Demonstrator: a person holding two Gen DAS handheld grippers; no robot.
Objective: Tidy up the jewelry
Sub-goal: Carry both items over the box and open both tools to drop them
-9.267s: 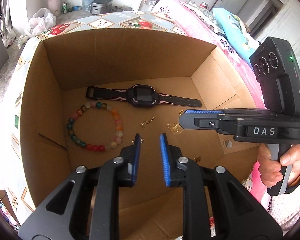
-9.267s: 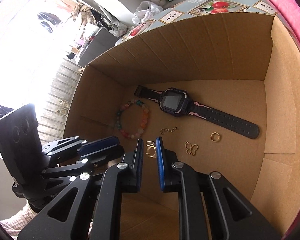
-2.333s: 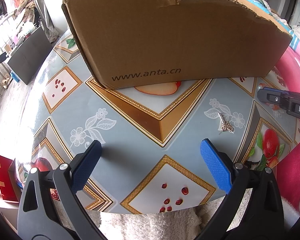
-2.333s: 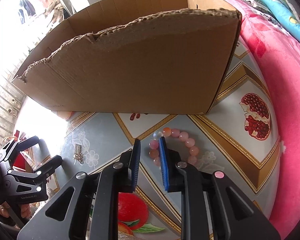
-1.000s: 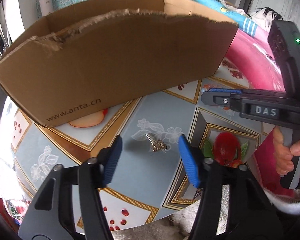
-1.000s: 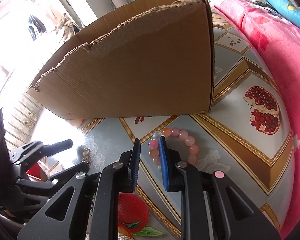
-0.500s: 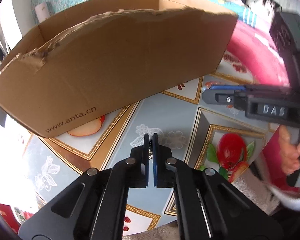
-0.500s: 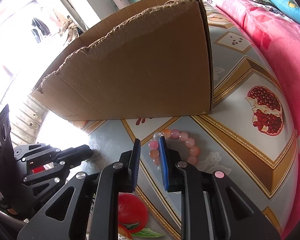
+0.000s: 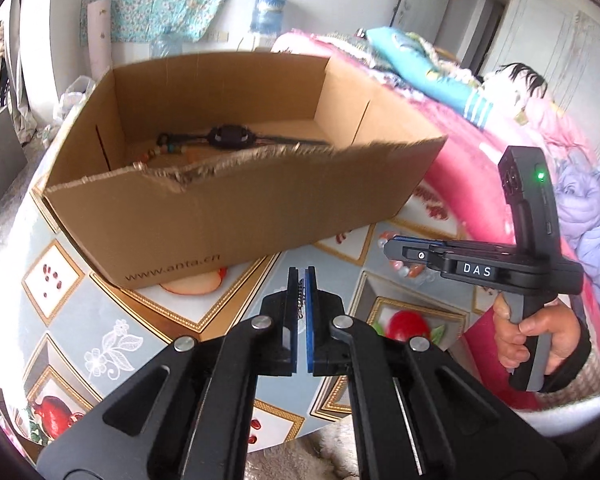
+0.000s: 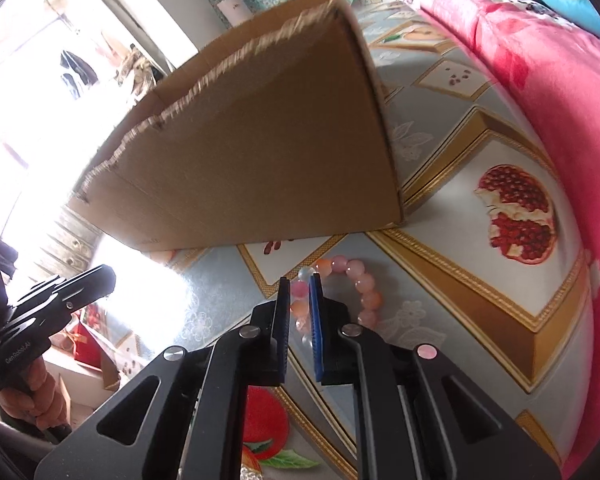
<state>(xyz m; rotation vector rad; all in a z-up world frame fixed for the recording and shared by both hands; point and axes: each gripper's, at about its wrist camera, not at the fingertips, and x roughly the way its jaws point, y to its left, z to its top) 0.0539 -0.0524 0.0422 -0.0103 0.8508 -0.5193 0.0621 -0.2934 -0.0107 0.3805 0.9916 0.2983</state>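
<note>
Currently itemised: two tongs, one cardboard box, one watch, two bead bracelets, one small chain.

Left tongs (image 9: 300, 276): raised above the desk (image 9: 60, 320), blue pads almost meeting, pinching one small metal chain (image 9: 299, 300) that is hanging between them.

Right tongs (image 10: 299, 286): hovering low at the desk, pads narrowly parted, straddling one side of one pink bead bracelet (image 10: 356, 284); whether the pads are actually pressing the beads, cannot tell. That bracelet is lying on the desk just beside the near corner of the box.

Cardboard box (image 9: 236, 208): one, standing open on the desk, near wall torn along its top edge. Inside are lying one dark watch (image 9: 232, 136) and one multicoloured bead bracelet (image 9: 164, 150), partly hidden by the torn wall.

Bed (image 10: 540, 80): one, pink cover, bordering the desk on the right.
</note>
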